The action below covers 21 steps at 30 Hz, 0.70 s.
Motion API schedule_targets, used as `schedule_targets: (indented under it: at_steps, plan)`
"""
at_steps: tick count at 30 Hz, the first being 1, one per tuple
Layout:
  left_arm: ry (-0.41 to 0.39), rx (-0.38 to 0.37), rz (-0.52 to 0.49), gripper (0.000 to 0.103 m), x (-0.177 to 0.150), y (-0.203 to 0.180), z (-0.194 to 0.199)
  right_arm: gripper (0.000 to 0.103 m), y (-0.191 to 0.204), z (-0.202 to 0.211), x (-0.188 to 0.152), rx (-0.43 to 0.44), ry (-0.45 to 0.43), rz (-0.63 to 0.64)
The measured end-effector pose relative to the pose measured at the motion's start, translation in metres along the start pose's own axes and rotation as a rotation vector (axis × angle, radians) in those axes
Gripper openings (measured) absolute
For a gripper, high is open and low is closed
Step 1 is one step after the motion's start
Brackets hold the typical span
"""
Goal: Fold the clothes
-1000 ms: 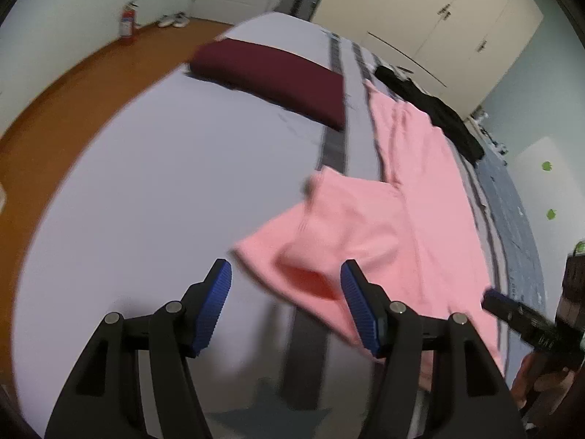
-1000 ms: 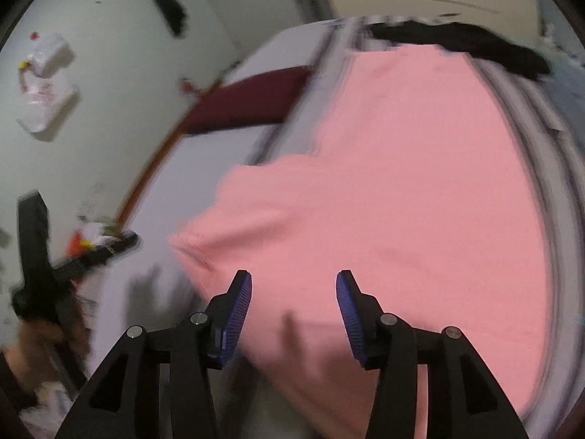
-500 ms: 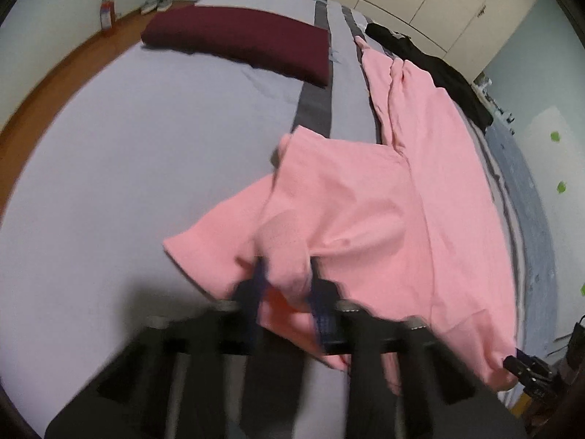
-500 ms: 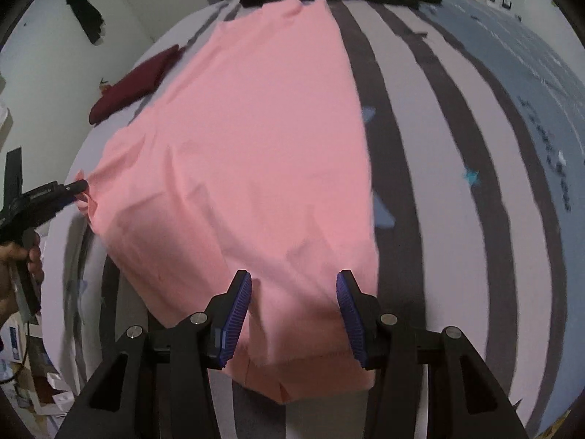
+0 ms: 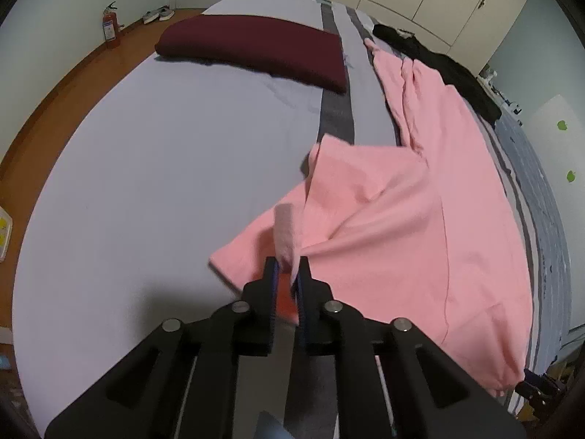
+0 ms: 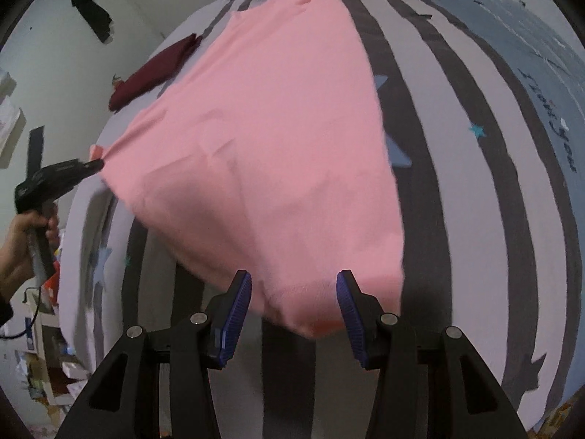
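Note:
A pink garment [image 5: 402, 219] lies spread on the bed, one corner bunched and lifted. My left gripper [image 5: 287, 267] pinches that raised fold between its blue pads; the jaws are opening slightly with the cloth still pressed between them. In the right wrist view the same garment [image 6: 274, 128] is pulled taut toward the left gripper [image 6: 91, 164], held by a person's hand [image 6: 22, 241]. My right gripper [image 6: 294, 285] stands open just above the garment's near corner, which lies between its fingers without the pads touching it.
A folded maroon cloth [image 5: 256, 47] and a black garment [image 5: 438, 62] lie at the far end of the bed. The striped bed cover [image 6: 475, 146] stretches to the right. A fire extinguisher [image 5: 110, 27] stands on the wooden floor [image 5: 55, 109] to the left.
My left gripper went from wide open to shut on the pink fold. The right gripper swept across the garment to its near corner, staying open.

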<state>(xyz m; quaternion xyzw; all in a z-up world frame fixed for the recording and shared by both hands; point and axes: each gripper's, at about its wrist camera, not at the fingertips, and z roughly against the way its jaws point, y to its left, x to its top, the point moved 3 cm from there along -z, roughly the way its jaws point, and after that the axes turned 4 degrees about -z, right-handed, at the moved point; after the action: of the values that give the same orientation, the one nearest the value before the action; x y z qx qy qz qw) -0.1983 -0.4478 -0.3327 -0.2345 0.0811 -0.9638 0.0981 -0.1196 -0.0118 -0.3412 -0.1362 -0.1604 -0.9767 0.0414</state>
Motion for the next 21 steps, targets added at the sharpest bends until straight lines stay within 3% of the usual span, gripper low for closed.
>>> schedule_targets:
  at_steps: [8, 12, 18, 20, 21]
  plan:
    - [0.008, -0.025, 0.026, 0.011, -0.005, 0.005, -0.001, 0.045, -0.005, 0.000, -0.025, 0.036, 0.045, -0.086]
    - [0.012, -0.056, 0.043, 0.029, -0.004, 0.001, -0.001, 0.045, -0.005, 0.003, -0.024, 0.051, 0.025, -0.107]
    - [0.012, -0.061, 0.023, 0.031, -0.001, -0.008, -0.006, 0.044, -0.011, -0.007, -0.006, 0.096, 0.005, -0.166]
    - [0.009, -0.055, -0.008, 0.031, 0.000, -0.012, -0.008, 0.022, -0.006, -0.014, -0.004, 0.093, 0.023, -0.148]
    - [0.004, -0.048, -0.027, 0.024, 0.000, -0.014, -0.008, 0.016, -0.002, -0.018, -0.004, 0.088, 0.033, -0.134]
